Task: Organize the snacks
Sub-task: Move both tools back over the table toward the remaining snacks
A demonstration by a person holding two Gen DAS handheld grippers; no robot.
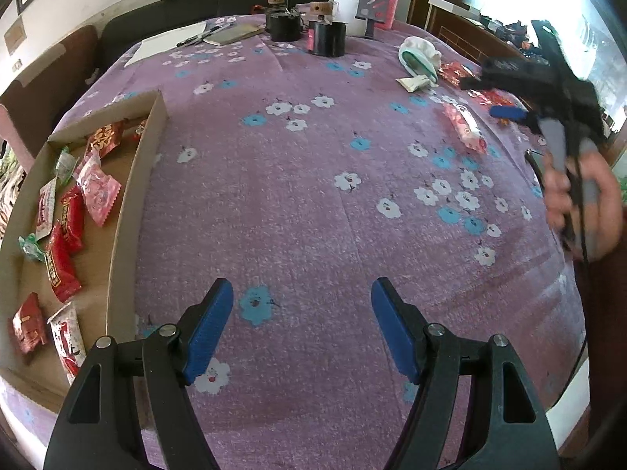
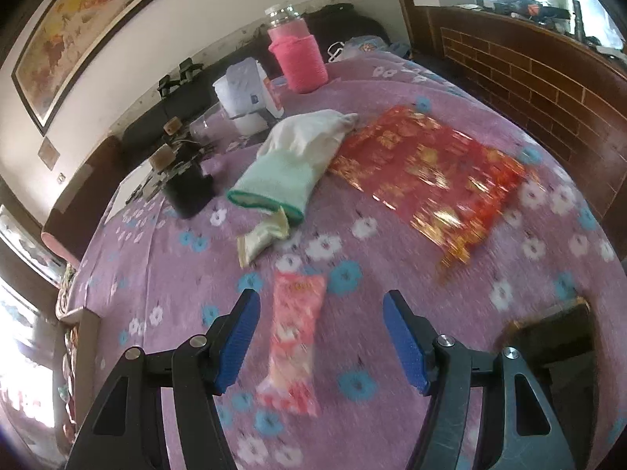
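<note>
My left gripper [image 1: 302, 290] hangs open over the purple flowered cloth [image 1: 298, 203], nothing between its blue pads. To its left, a cardboard box [image 1: 129, 211] holds several red, pink and white snack packets [image 1: 98, 192]. My right gripper [image 2: 321, 297] is open above a long pink snack packet [image 2: 294, 337] lying flat on the cloth; the packet shows between the pads, which stay clear of it. In the left wrist view the same pink packet [image 1: 464, 127] lies at the right, under the right gripper's blue finger [image 1: 507, 111], which a hand [image 1: 588, 203] holds.
Beyond the pink packet lie a small cream packet [image 2: 262, 237], a white and green glove [image 2: 290, 164] and a red and gold bag [image 2: 431, 180]. Black cylinders [image 1: 329, 37], a white jar [image 1: 347, 9], a pink-sleeved jar [image 2: 298, 58] and papers [image 1: 168, 41] stand at the far edge.
</note>
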